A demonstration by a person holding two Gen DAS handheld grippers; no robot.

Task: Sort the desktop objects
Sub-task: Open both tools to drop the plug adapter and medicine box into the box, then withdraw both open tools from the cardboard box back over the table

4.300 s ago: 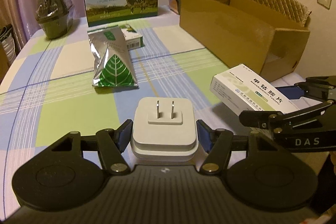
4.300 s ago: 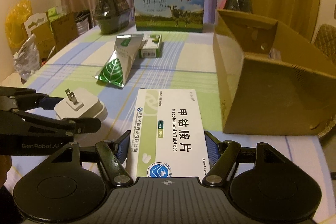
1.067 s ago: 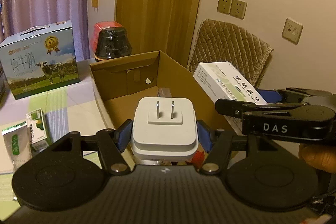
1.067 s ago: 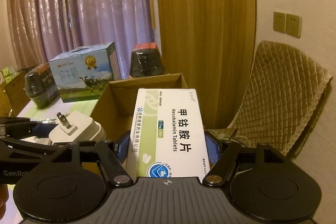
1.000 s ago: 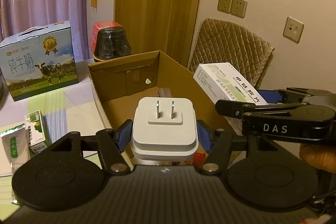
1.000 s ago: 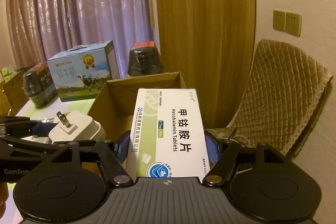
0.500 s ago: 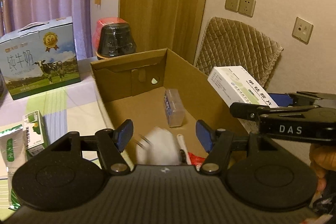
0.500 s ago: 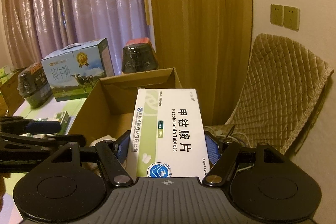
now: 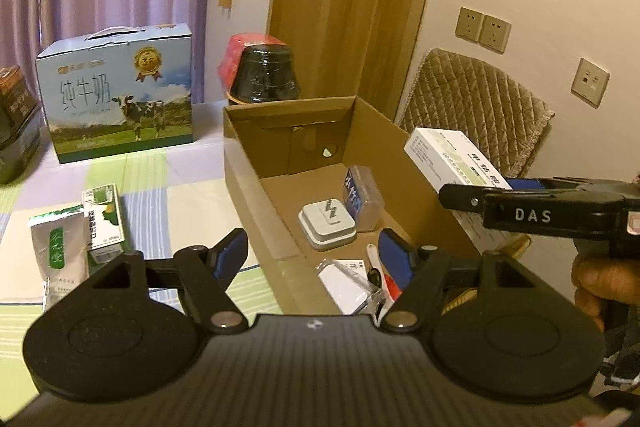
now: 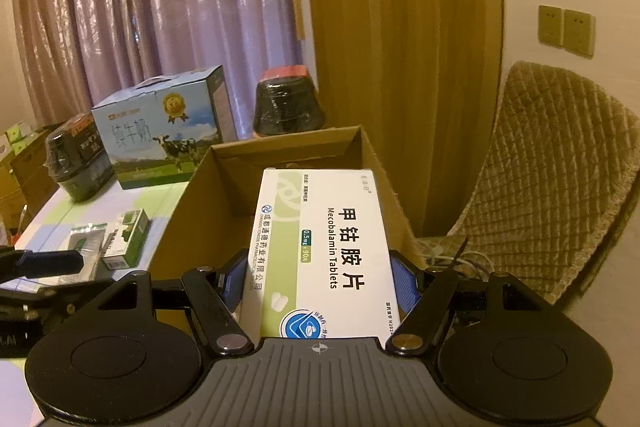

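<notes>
An open cardboard box stands on the checked tablecloth. A white plug adapter lies on its floor, prongs up, beside a clear blue-labelled case. My left gripper hangs above the box's near end, its jaws opening with nothing between them. My right gripper is shut on a white and green tablet box, held over the cardboard box at its right side. In the left wrist view the tablet box sticks out past the right gripper's fingers.
A milk carton case and a black wrapped tub stand at the table's back. A silver pouch and a small green carton lie left of the box. A quilted chair stands to the right. More small items lie in the box's near end.
The left gripper let go of the plug adapter, which dropped into the cardboard box. Both grippers drifted a little over the box; the tablet box stays gripped.
</notes>
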